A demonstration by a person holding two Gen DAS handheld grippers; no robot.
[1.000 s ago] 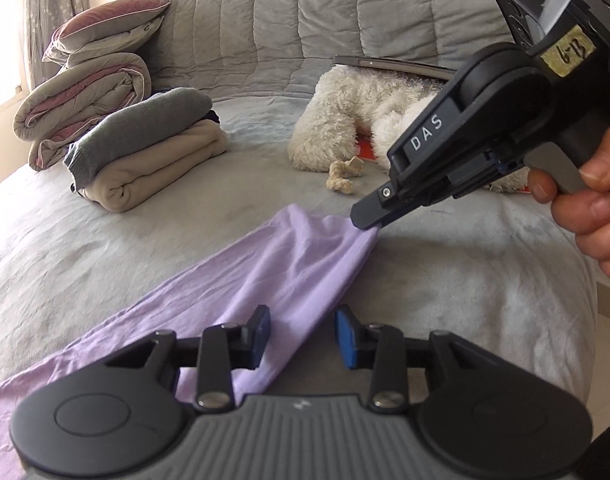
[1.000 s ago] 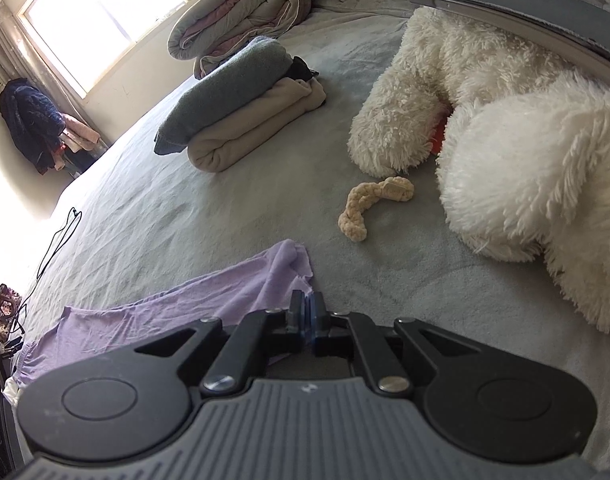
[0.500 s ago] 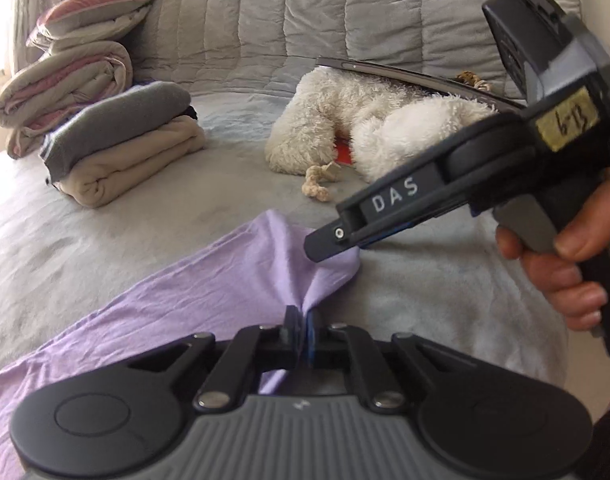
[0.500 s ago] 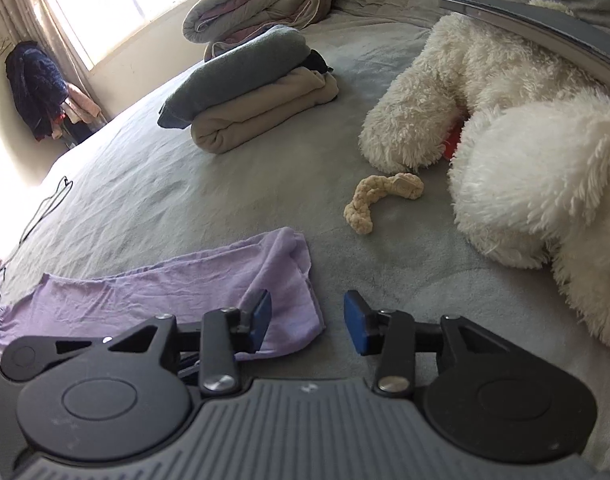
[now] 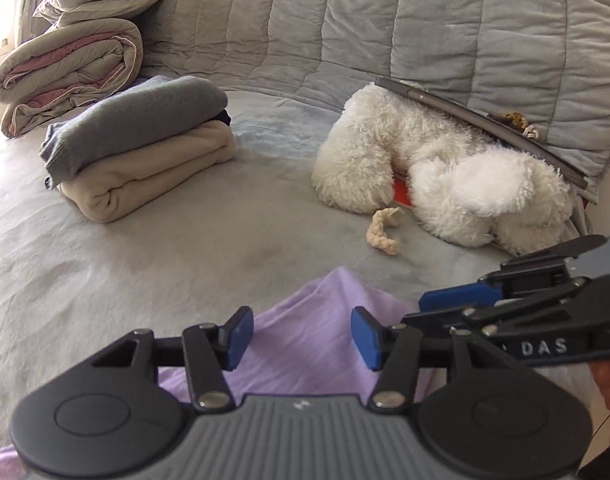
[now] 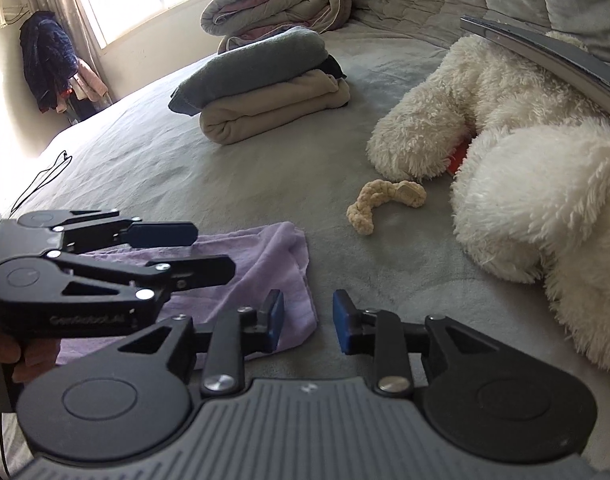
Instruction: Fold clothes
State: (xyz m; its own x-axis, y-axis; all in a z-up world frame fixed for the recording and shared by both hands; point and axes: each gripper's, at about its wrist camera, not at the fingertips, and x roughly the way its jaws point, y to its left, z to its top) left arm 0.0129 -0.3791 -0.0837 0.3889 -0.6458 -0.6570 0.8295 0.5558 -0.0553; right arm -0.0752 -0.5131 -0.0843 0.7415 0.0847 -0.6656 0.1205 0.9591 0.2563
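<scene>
**Inspector:** Starting at the left of the bed (image 5: 153, 272): a rolled quilt (image 5: 65, 68), then a stack (image 5: 137, 144) of folded items, grey on beige. I take those as finished work.

**Assistant:** And the piece in hand?

**Inspector:** The lilac cloth (image 5: 313, 336) lies on the bed at the near edge, ahead of both tools. In the right wrist view it shows a doubled end with a rumpled corner, so I judge one fold made and not yet squared; it is a loose strip, not a compact bundle.

**Assistant:** Jaws?

**Inspector:** The left gripper (image 5: 301, 338) has just been opening; its jaws stand moderately wide over the cloth, with cloth seen between the pads but not pinched. The right gripper (image 6: 308, 322) has just been closing a little; its jaws stand narrower, parted, at the cloth's right edge, gripping nothing.

**Assistant:** Further right?

**Inspector:** A rope toy (image 5: 383, 230), then a white plush (image 5: 445, 184) against the headboard, both well apart from the cloth.

**Assistant:** Remaining?

**Inspector:** By my judgement: regrip, fold again, smooth, and place it on the stack.
</scene>
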